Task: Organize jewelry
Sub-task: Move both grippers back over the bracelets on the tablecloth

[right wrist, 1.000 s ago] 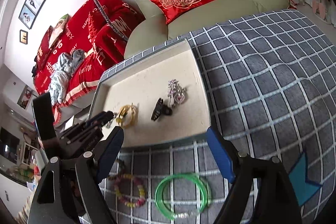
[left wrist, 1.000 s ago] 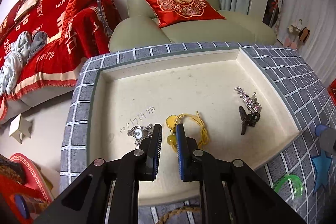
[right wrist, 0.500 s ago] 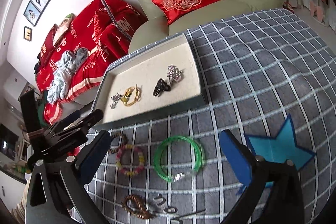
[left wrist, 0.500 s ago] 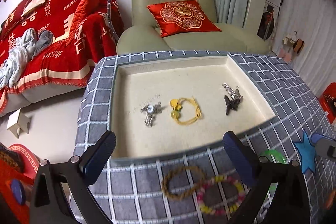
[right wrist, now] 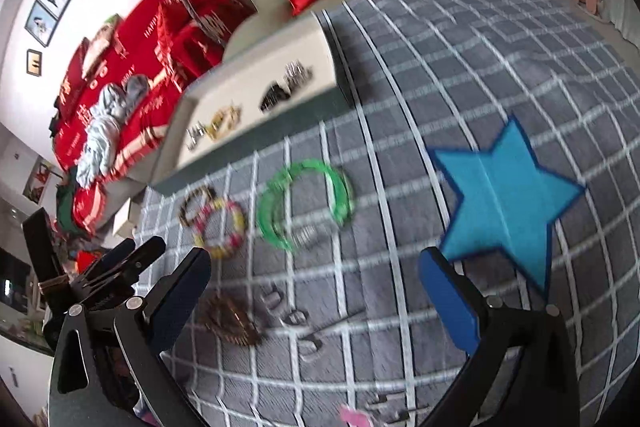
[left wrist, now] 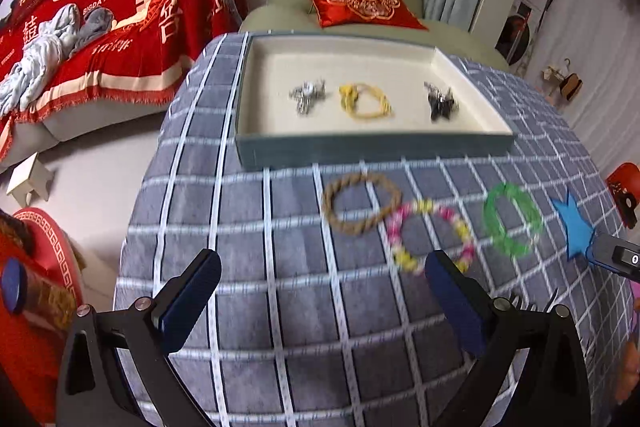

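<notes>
Both the left gripper (left wrist: 320,291) and the right gripper (right wrist: 314,291) hang with jaws wide apart, gripping nothing. The rope bracelet (left wrist: 361,203) lies flat on the checked cloth just before the tray (left wrist: 372,147) (three pieces already inside), ahead of the left gripper, probably the nearer.

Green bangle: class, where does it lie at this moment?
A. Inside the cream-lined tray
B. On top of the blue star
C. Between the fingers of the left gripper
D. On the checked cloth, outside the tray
D: the green bangle lies flat on the checked cloth, in front of the tray, beside the pink and yellow bead bracelet and apart from the blue star.
</notes>
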The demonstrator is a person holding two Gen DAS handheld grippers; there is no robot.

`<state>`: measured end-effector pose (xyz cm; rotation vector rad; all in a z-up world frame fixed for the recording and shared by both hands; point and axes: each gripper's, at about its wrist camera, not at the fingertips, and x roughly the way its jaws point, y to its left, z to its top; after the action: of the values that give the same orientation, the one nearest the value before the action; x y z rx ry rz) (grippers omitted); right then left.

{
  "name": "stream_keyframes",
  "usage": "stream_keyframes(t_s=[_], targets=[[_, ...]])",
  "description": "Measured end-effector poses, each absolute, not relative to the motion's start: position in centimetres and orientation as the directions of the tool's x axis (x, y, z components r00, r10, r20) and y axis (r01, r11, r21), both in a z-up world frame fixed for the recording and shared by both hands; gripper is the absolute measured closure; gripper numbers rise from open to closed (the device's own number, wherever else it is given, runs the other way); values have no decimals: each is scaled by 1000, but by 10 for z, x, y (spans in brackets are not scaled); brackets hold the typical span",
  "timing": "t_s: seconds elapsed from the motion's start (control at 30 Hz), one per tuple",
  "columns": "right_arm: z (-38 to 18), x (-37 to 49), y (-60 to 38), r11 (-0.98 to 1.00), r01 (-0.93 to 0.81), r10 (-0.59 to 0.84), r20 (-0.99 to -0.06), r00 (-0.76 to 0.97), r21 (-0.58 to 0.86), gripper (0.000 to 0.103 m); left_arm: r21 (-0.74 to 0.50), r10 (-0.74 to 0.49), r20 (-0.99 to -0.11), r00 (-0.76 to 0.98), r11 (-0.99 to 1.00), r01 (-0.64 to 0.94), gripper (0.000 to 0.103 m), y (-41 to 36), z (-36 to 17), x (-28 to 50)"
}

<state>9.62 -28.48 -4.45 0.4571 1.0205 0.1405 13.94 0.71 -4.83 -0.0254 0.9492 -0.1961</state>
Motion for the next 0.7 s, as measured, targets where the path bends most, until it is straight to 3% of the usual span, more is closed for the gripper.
stream_keyframes(t_s=[0.47,0.7], targets=[[-55,86,-277,945,99,226,-840,493,312,0,-65,-116,-813,570,992,110,0,13,-56,127],[-55,100,-278,956,115,182,-850,495,272,0,-103,-98,-819,565,994,23,0,28,-60,153]])
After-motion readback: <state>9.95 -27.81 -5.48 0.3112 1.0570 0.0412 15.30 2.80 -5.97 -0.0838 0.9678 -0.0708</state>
